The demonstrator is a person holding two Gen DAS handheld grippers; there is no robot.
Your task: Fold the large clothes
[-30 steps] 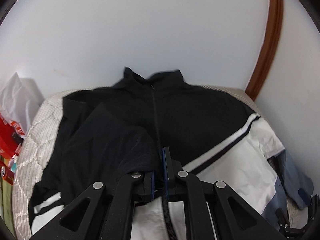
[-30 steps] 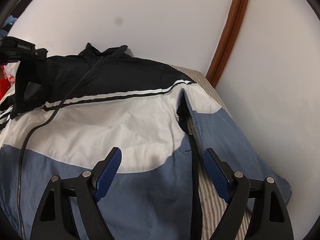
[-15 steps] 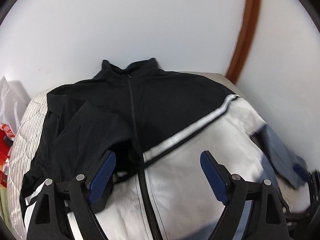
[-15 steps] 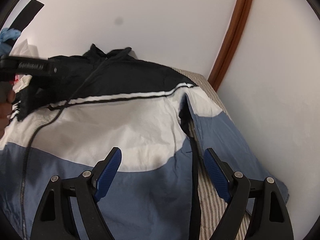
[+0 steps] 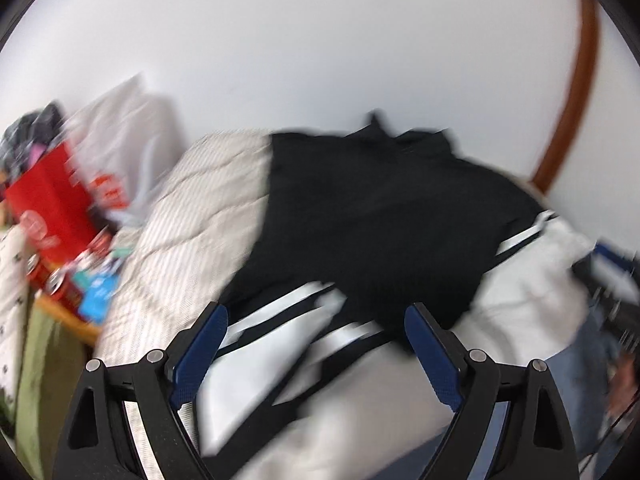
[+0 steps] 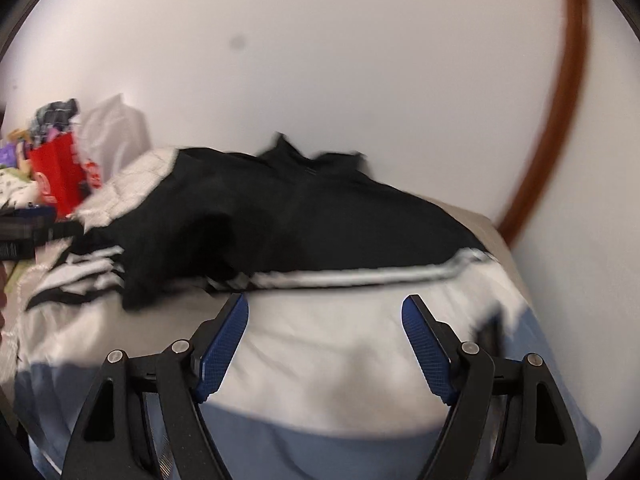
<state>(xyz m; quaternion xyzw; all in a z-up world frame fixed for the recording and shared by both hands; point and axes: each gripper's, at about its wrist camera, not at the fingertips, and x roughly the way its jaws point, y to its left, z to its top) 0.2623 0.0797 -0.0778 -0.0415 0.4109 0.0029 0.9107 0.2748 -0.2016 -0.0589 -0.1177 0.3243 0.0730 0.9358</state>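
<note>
Left wrist view, blurred: the left gripper [image 5: 316, 320] sits at the bottom centre with its blue pads [image 5: 202, 344] spread wide and nothing between them. Beyond the pads lies the jacket [image 5: 380, 216], filling the centre and right of the frame on a quilted bed [image 5: 192, 216]; its black top and collar are toward the white wall [image 5: 320, 40], a white band with black stripes is nearer the camera, and a black sleeve is folded across the front. A red bag [image 5: 52, 204] and clutter sit at the left edge, and a brown frame [image 5: 576, 92] curves down the upper right.

Right wrist view, also blurred: the right gripper [image 6: 325, 312] is at the bottom centre, fingers [image 6: 428, 344] wide apart and empty, over the jacket's [image 6: 340, 340] white panel. Blue fabric shows along the bottom, black toward the wall. The left gripper's dark body shows at the left edge.
</note>
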